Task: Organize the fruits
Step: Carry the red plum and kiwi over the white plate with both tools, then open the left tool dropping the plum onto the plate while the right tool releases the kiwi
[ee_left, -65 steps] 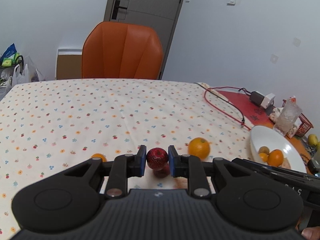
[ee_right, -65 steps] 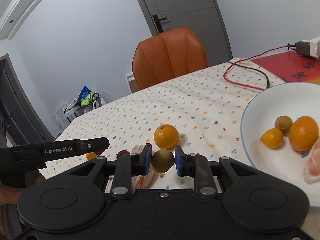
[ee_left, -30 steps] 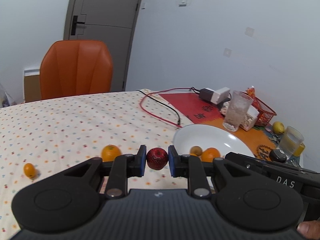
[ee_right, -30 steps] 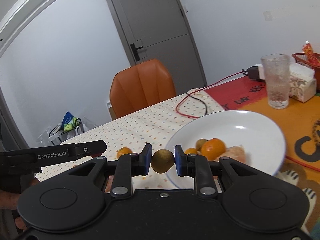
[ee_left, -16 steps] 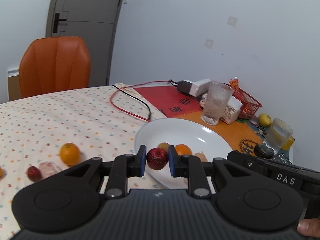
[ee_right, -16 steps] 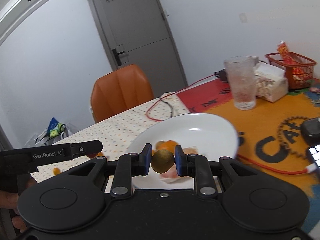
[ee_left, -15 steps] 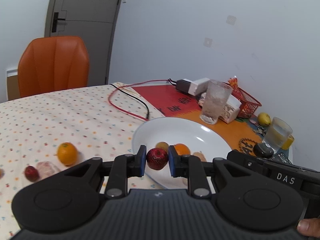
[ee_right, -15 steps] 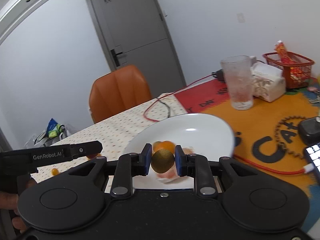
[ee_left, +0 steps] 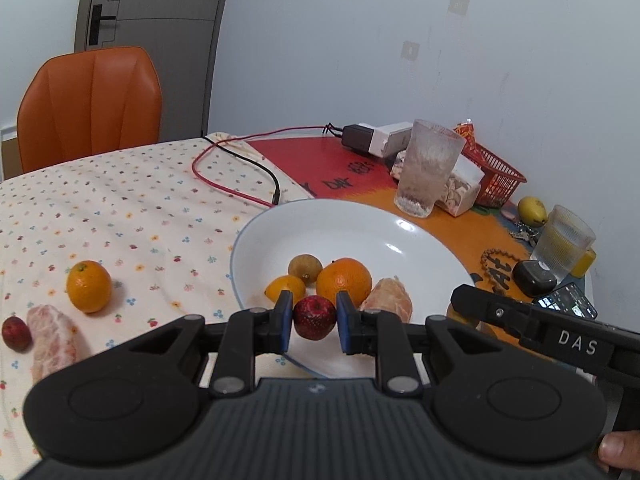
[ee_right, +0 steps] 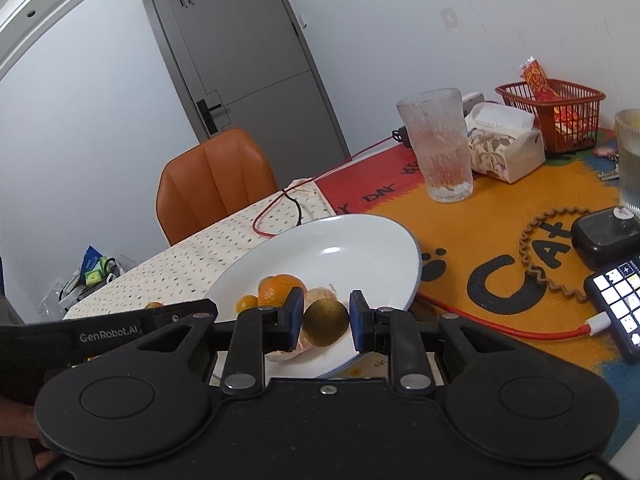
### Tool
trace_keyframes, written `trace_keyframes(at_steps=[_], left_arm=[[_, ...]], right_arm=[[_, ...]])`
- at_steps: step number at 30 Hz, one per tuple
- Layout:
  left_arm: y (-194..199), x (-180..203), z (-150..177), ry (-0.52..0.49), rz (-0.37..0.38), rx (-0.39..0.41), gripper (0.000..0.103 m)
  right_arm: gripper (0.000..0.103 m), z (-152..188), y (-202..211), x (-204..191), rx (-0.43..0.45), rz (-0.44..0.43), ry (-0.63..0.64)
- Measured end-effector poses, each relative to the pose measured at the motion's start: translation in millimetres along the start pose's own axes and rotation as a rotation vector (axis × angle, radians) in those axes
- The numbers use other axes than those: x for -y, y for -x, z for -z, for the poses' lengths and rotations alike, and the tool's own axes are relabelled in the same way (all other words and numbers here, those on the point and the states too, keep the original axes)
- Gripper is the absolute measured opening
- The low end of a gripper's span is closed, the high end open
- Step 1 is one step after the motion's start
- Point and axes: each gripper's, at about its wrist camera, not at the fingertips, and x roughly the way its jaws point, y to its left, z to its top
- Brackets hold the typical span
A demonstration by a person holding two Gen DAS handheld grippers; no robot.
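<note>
**A:** How far along are you?

**B:** Partway, I'd say. Your white plate (ee_left: 256, 236) already holds a big orange (ee_left: 344, 282), a small orange (ee_left: 285, 287), a brown round fruit (ee_left: 305, 267) and a peeled citrus piece (ee_left: 387, 305). Two more are on the way — your left gripper (ee_left: 311, 321) is clamped on a small red fruit (ee_left: 314, 317), hanging over the plate's near edge.

**A:** And the right one?

**B:** Your right gripper (ee_right: 325, 320) is closed on a brownish-green fruit (ee_right: 325, 321), also over the near part of the plate.

**A:** What's left?

**B:** Let both go into the plate. Then, on the flowered cloth (ee_left: 120, 200), you've still got an orange (ee_left: 88, 286), a peeled citrus piece (ee_left: 52, 338) and a dark red fruit (ee_left: 16, 333) — well apart from the plate.
</note>
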Motion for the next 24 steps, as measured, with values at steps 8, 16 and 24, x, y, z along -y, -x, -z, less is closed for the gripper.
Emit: trace_keyframes(at_steps=[8, 16, 24], left_arm=[[-2.3, 0.7, -2.0, 0.002, -0.010, -0.005, 0.025], [4.7, -8.7, -6.4, 0.014, -0.034, 0.003, 0.028], [18.4, -17.2, -5.2, 0.023, -0.061, 0.021, 0.052]], right_arm=[[0.023, -0.3, -11.1, 8.9, -0.010, -0.003, -0.016], [0.023, -5.9, -19.2, 9.7, -0.001, -0.008, -0.024], [0.037, -9.7, -12.4, -0.2, 0.044, 0.020, 0.002]])
